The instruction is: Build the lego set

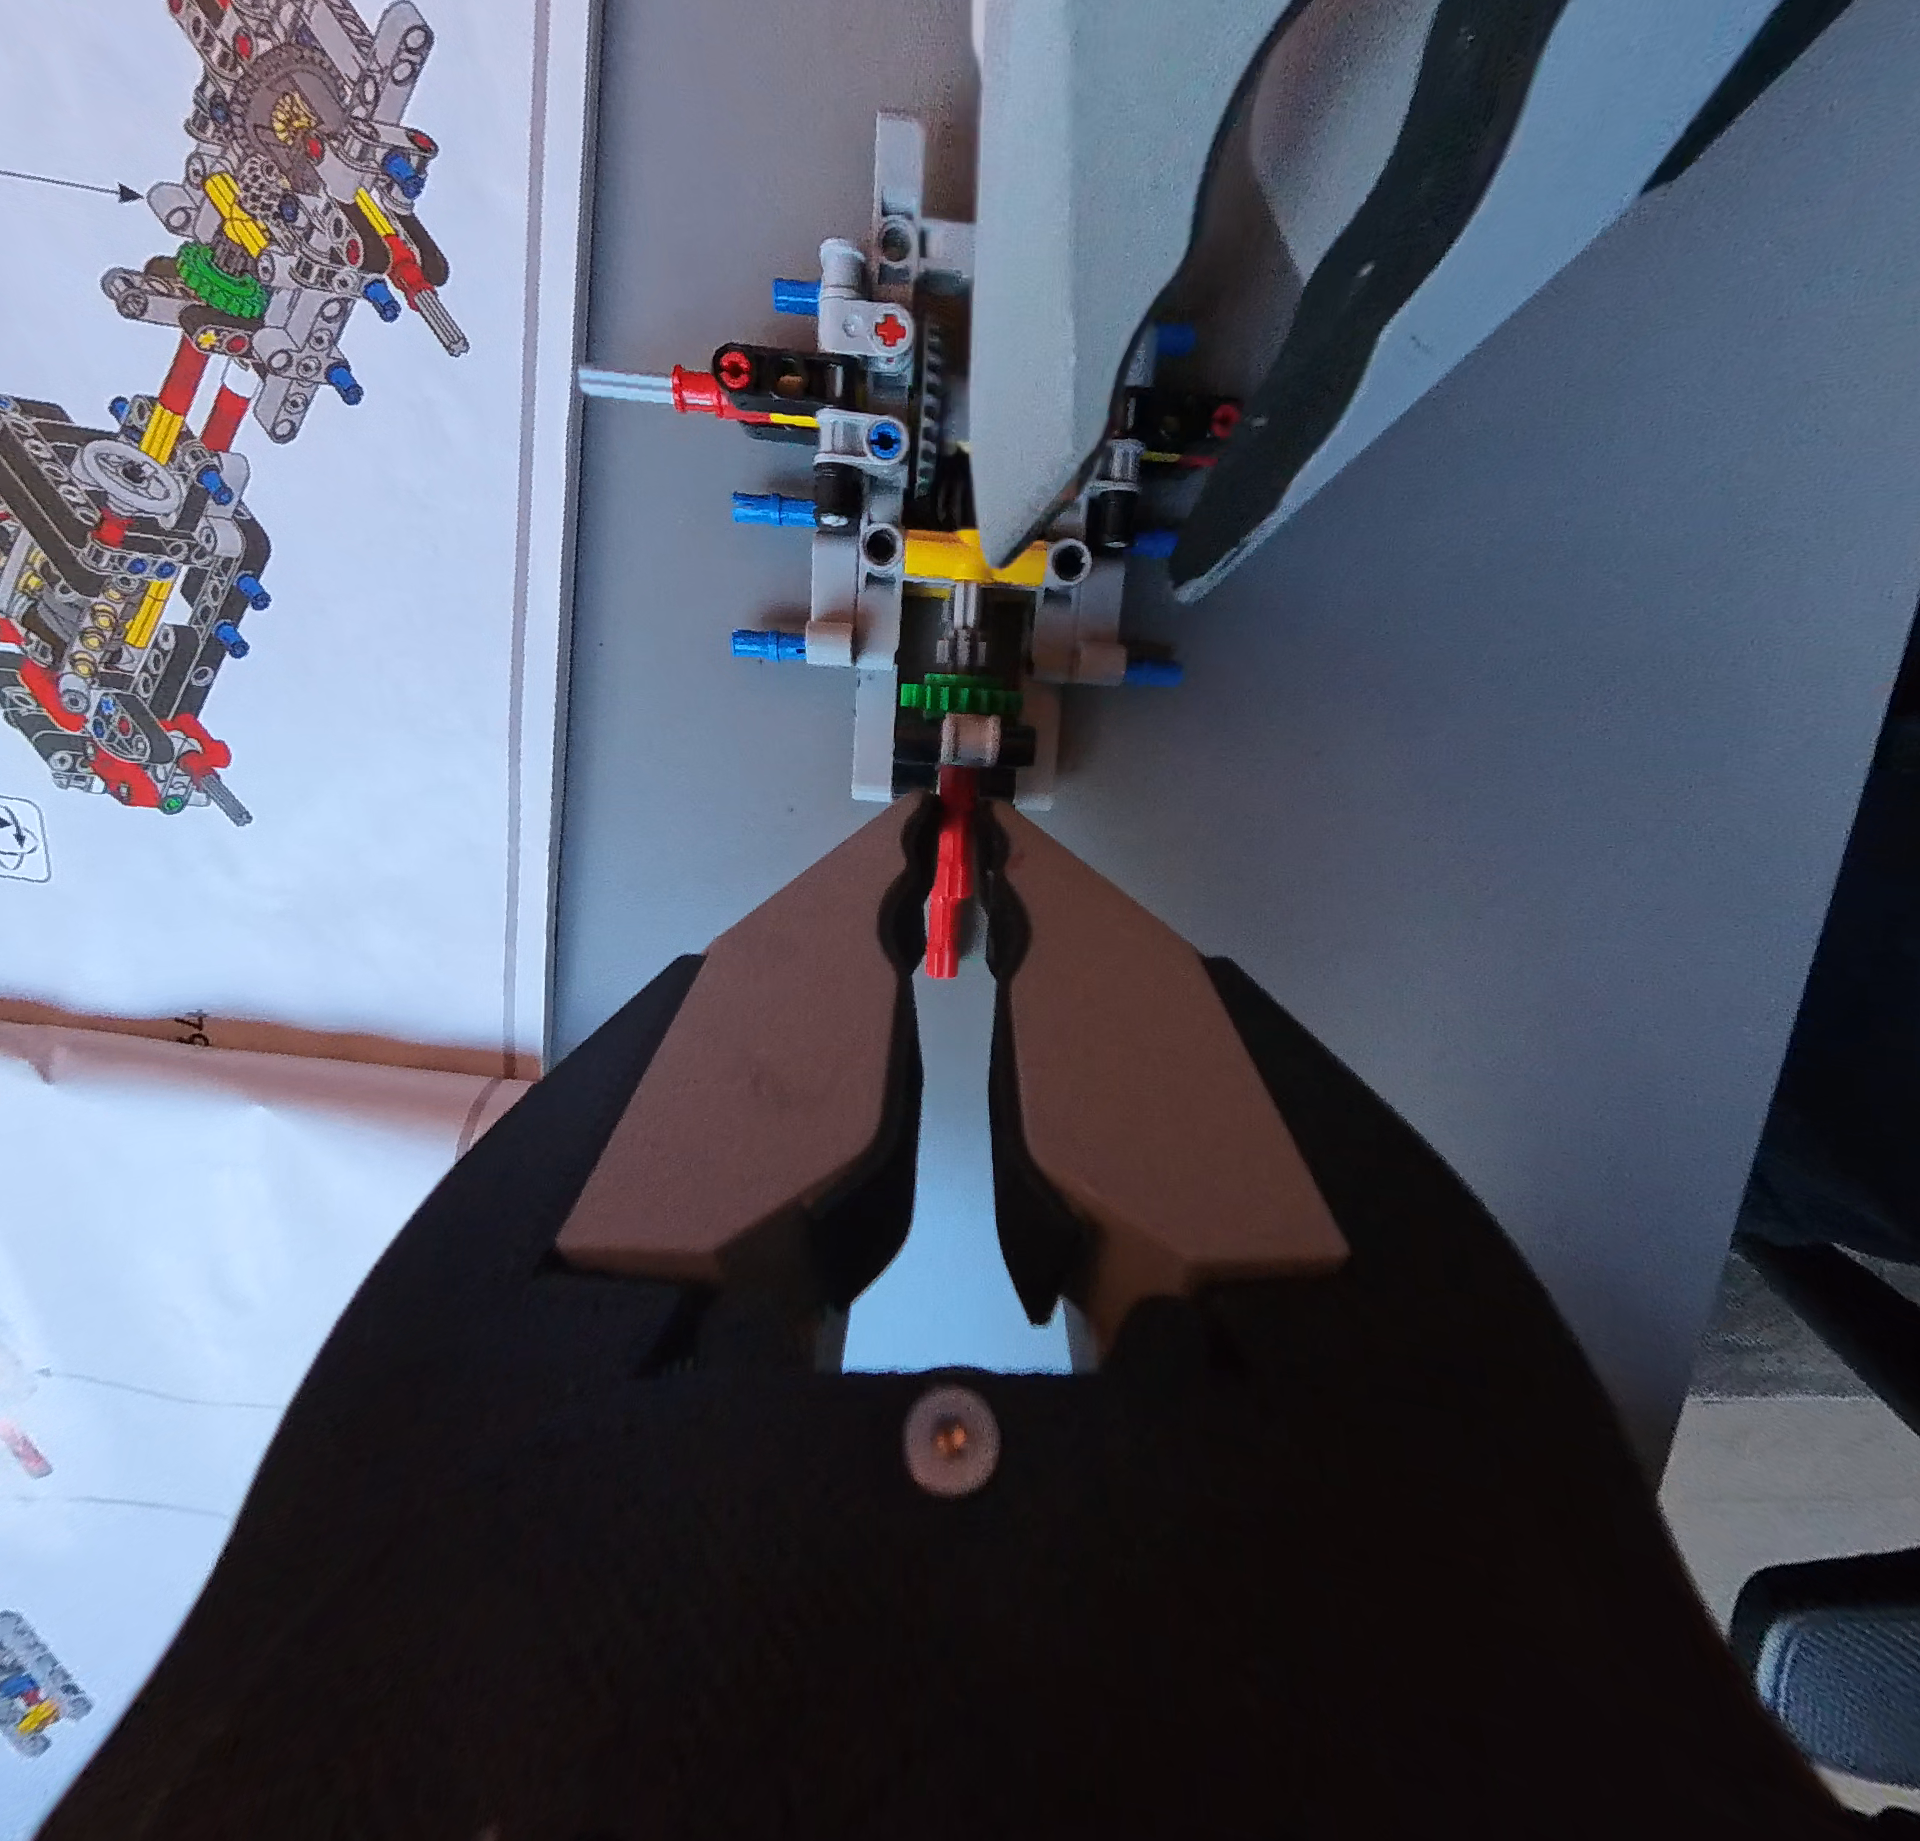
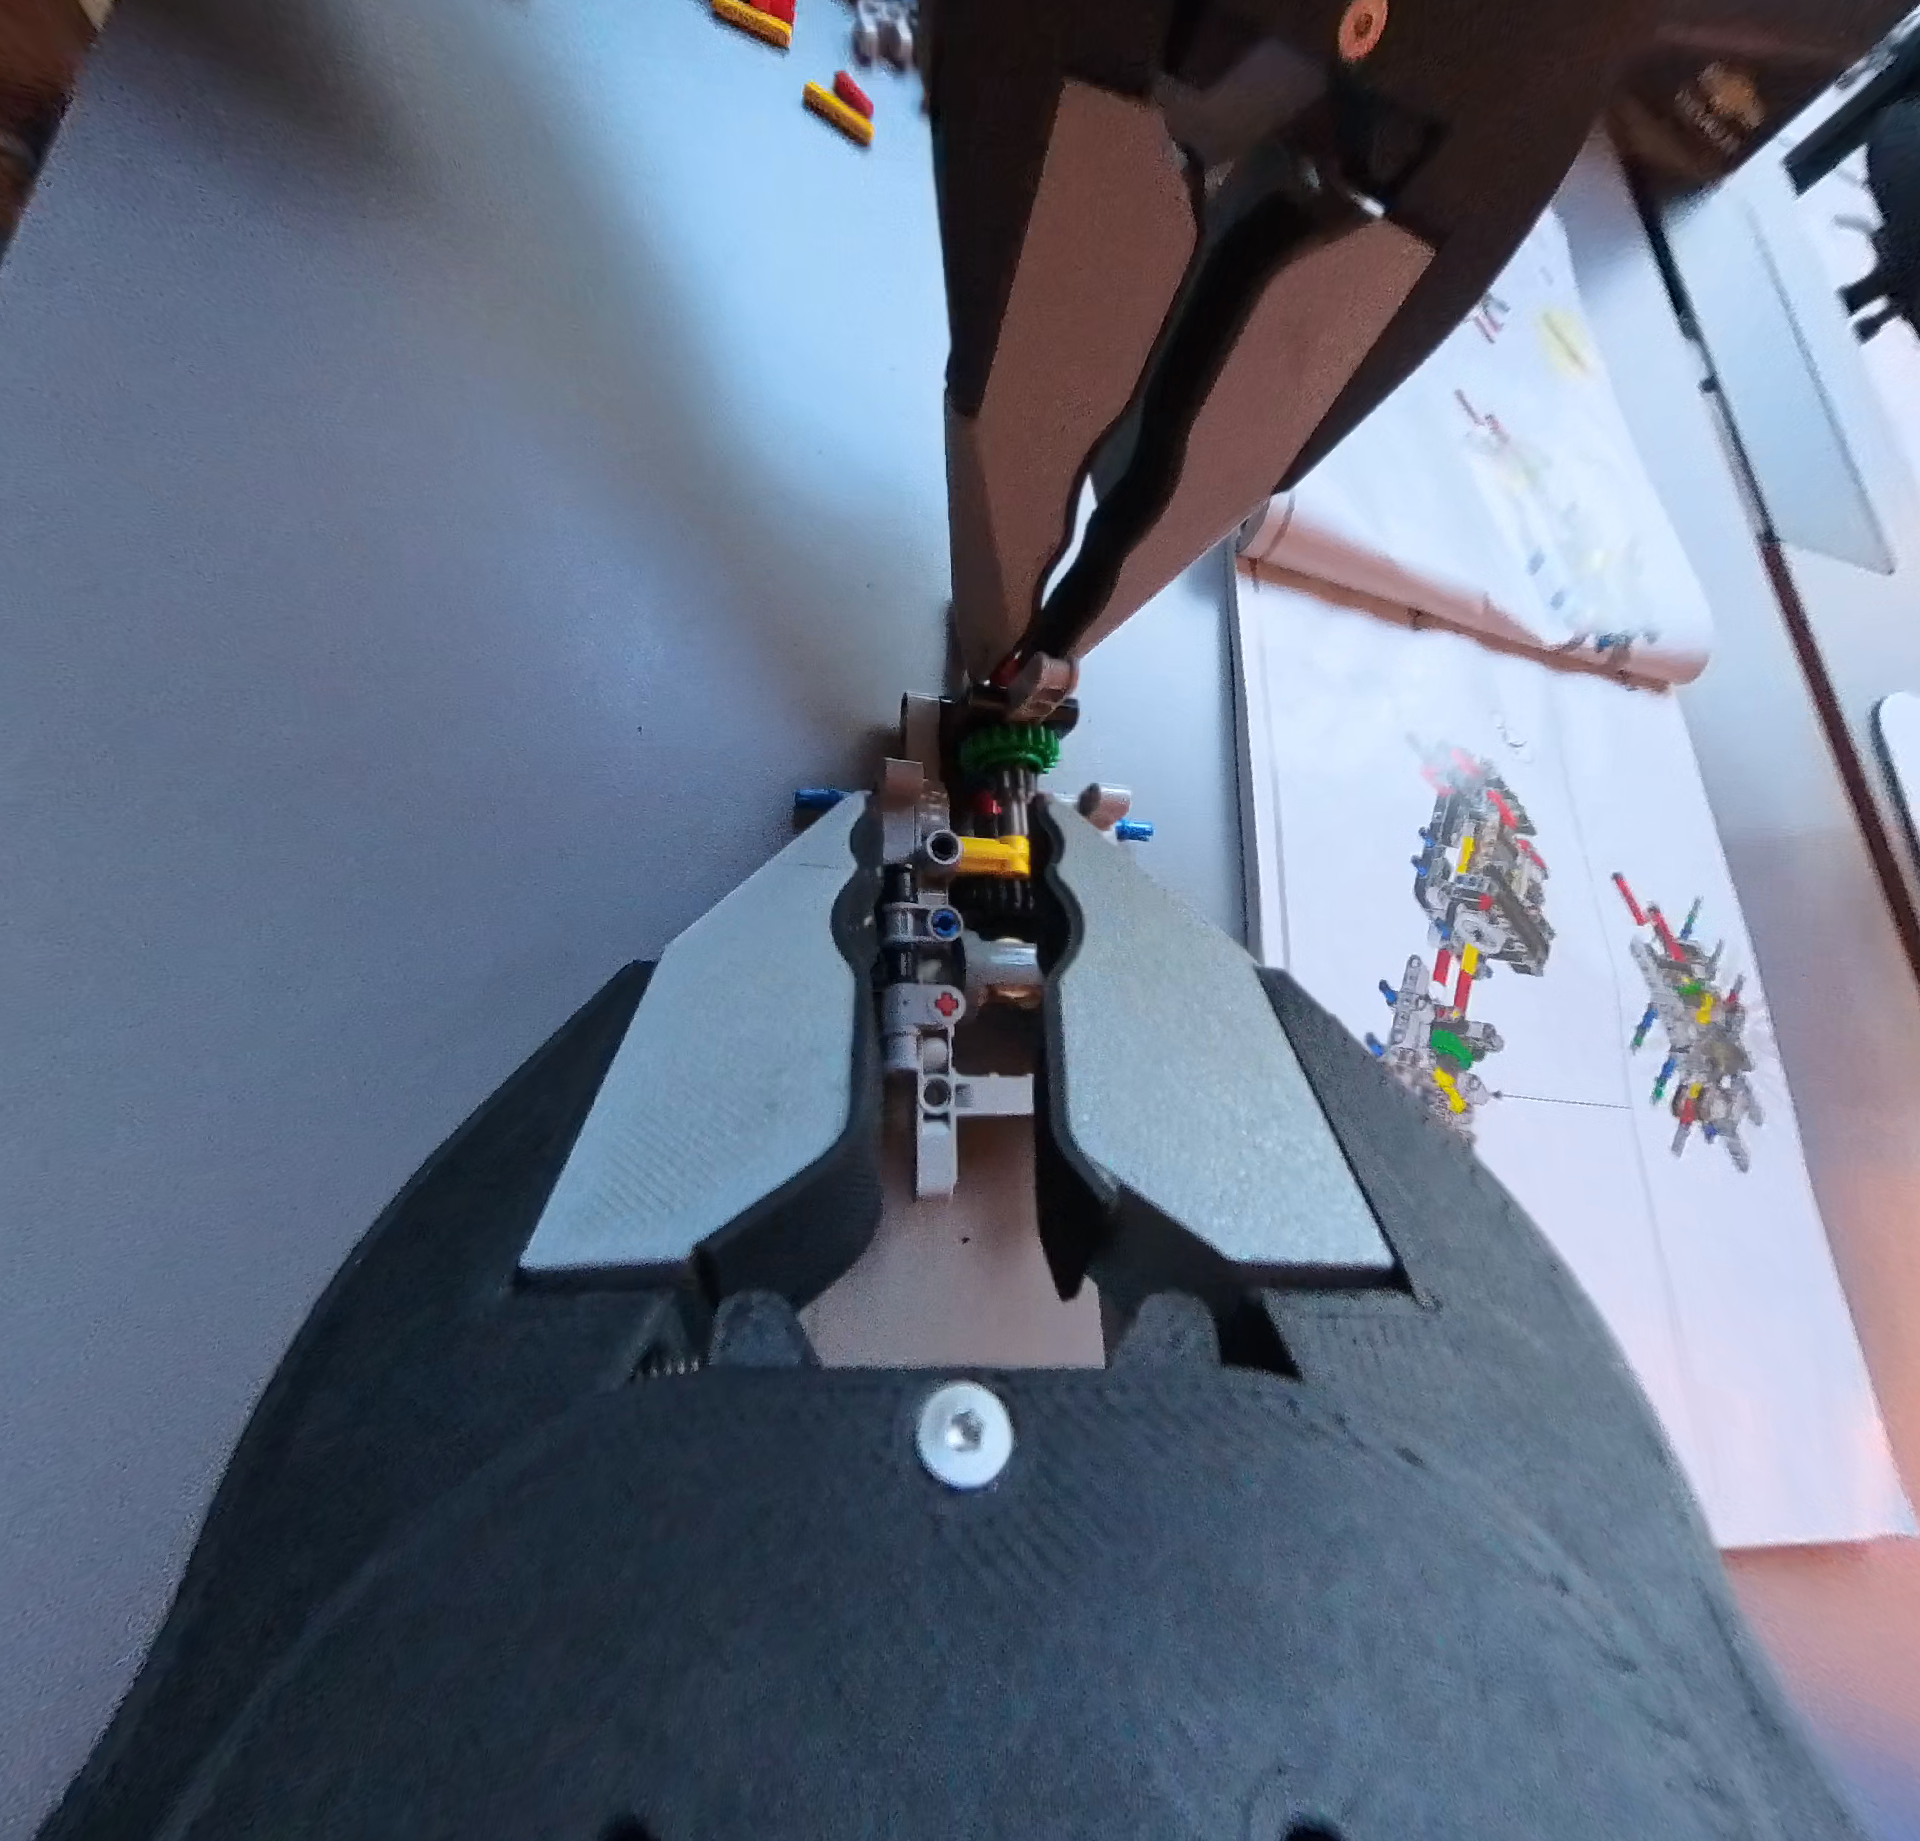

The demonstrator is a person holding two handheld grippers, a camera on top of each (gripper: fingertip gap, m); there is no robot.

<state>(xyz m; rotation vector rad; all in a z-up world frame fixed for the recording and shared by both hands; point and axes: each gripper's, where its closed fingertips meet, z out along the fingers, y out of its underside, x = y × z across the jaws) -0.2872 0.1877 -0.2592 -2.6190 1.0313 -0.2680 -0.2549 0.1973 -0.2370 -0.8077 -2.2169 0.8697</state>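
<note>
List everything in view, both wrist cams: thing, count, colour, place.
Brick assembly: one, grey with yellow, black and blue parts and a green gear, on the grey table.
Red axle: one, sticking out of the assembly's end by the gear.
Instruction booklet: one, white, open, on the table beside the assembly.
Loose bricks: several, red, yellow, black, at the table's far edge.
Left gripper: brown fingers, closed on the red axle.
Right gripper: grey fingers, closed across the assembly's body.
</note>
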